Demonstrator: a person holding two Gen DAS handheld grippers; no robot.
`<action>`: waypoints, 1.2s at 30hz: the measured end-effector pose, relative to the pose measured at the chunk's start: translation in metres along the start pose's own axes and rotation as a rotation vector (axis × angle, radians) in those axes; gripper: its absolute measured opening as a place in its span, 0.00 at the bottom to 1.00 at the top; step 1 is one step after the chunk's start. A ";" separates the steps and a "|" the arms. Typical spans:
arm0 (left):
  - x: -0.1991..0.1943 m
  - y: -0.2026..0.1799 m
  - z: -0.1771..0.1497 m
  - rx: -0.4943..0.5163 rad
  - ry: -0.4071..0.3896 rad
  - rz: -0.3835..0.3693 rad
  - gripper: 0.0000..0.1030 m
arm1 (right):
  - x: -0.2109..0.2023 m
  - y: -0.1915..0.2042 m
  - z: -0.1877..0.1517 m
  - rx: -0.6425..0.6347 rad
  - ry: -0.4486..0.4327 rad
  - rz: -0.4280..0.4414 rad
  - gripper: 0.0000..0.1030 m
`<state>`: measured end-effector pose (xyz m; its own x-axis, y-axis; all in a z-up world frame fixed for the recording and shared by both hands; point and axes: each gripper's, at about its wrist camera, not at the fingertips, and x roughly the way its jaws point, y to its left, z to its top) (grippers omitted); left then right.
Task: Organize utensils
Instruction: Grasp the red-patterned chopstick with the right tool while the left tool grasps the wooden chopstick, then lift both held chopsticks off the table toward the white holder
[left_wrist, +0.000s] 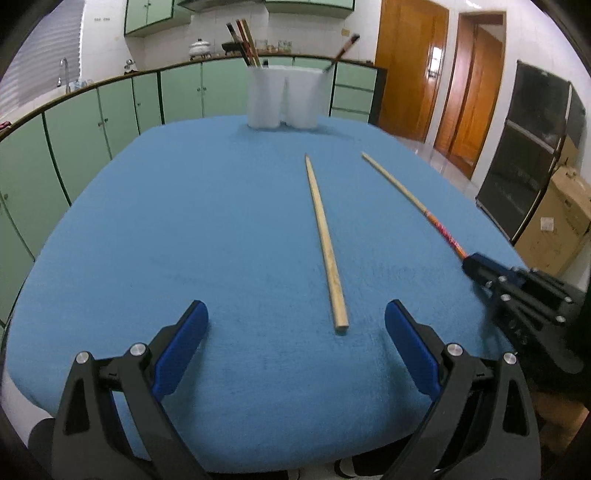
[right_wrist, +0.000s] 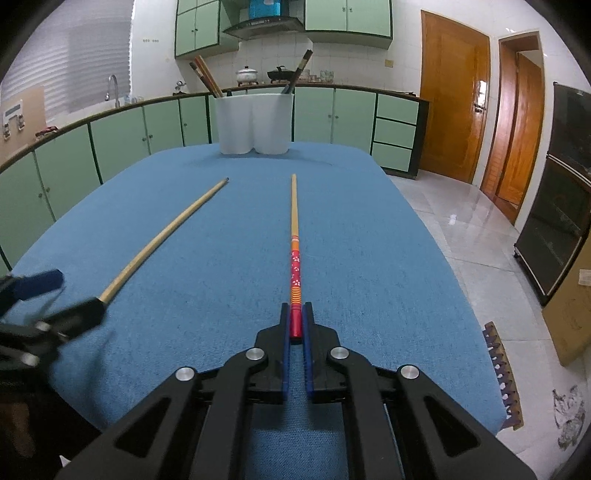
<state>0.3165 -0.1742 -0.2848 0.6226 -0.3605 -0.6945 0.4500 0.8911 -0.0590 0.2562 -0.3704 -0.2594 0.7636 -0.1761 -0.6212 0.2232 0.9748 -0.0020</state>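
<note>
Clamping the red-patterned chopstick (right_wrist: 295, 273) by its end, the right gripper (right_wrist: 296, 325) rests on the blue tablecloth (right_wrist: 369, 258) while the left gripper (left_wrist: 295, 314) gapes empty near the plain wooden chopstick (left_wrist: 325, 240).

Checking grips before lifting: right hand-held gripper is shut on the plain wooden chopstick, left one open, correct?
Not quite. The right hand-held gripper is shut on the red patterned chopstick, per the right wrist view. The left hand-held gripper is open.

A home kitchen: green cabinets (right_wrist: 122, 133), sink tap (right_wrist: 112, 86), range hood (right_wrist: 264, 24), pots on the counter.
</note>
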 end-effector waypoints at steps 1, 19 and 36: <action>0.003 -0.002 0.000 0.007 0.000 0.016 0.91 | 0.000 0.000 0.000 0.000 -0.001 0.003 0.06; -0.003 0.015 0.001 -0.096 -0.054 0.082 0.08 | 0.002 0.003 0.001 -0.014 -0.006 0.021 0.07; -0.009 0.028 0.005 -0.099 -0.033 0.006 0.06 | -0.005 0.015 0.003 -0.007 0.024 0.076 0.07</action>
<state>0.3267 -0.1479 -0.2764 0.6464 -0.3622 -0.6716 0.3815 0.9156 -0.1267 0.2572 -0.3548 -0.2542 0.7636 -0.0985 -0.6381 0.1612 0.9861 0.0407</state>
